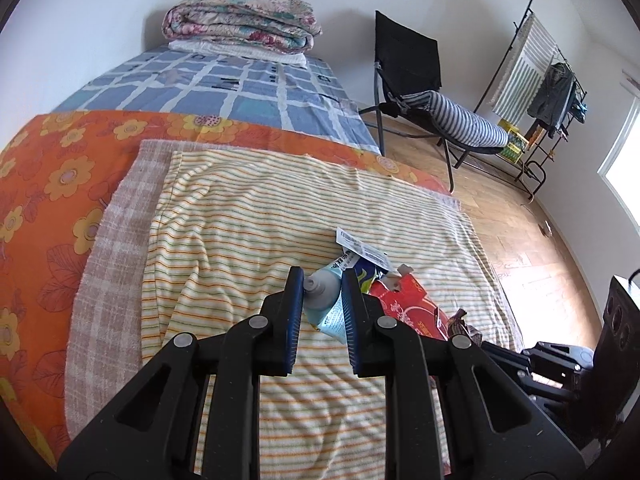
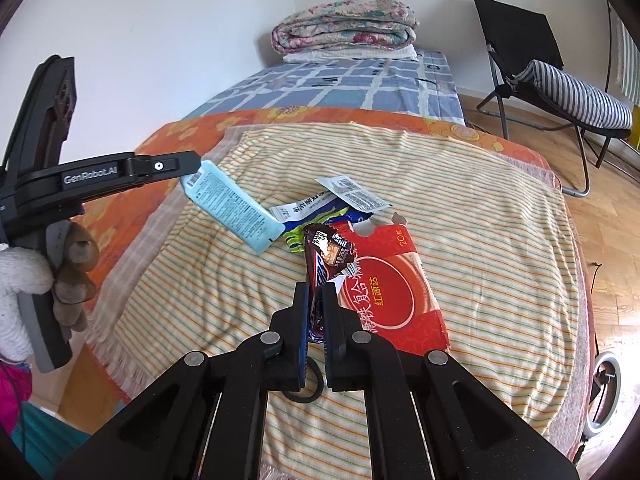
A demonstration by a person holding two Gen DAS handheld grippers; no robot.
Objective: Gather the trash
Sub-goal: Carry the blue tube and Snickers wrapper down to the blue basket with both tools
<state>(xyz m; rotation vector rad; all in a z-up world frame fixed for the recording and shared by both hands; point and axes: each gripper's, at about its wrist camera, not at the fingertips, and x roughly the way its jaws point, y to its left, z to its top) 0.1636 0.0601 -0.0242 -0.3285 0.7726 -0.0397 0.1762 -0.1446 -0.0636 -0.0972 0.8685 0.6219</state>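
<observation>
Right gripper (image 2: pixel 316 300) sits closest to its lens, jaws pinched tight on the lower end of a dark wrapper (image 2: pixel 328 252) that stands up from the pads. Left gripper (image 1: pixel 322 284) is clamped on a pale blue tube (image 1: pixel 326 304) near its cap end; in the right view the tube (image 2: pixel 232 204) hangs clear of the bed, tail end angled down.

Remaining trash on the striped towel (image 2: pixel 460 216), big to small: red carton (image 2: pixel 392 296), flattened, torn at its top edge; green-blue packet (image 2: pixel 304 220), partly under the rest; white sachet (image 2: pixel 352 194).

Handling guess:
- carton: light, stiff card, take an edge or the torn flap
- packet, sachet, wrapper: featherweight film, slick, crumples, so pinch a free corner or end seam
- tube: soft, squashes under the pads, shoulder by the cap is the firmest spot

Surface: soft towel over an orange floral sheet (image 1: pixel 48 184), blue check mattress (image 1: pixel 224 88) beyond with a folded quilt (image 1: pixel 240 20) at the wall. Fabric gives and wrinkles, so low grabs could snag the cloth.

Room: white walls, wood floor (image 1: pixel 512 220), black folding chair (image 1: pixel 412 68) with a striped cushion, clothes rack (image 1: pixel 536 60) at the far side.
</observation>
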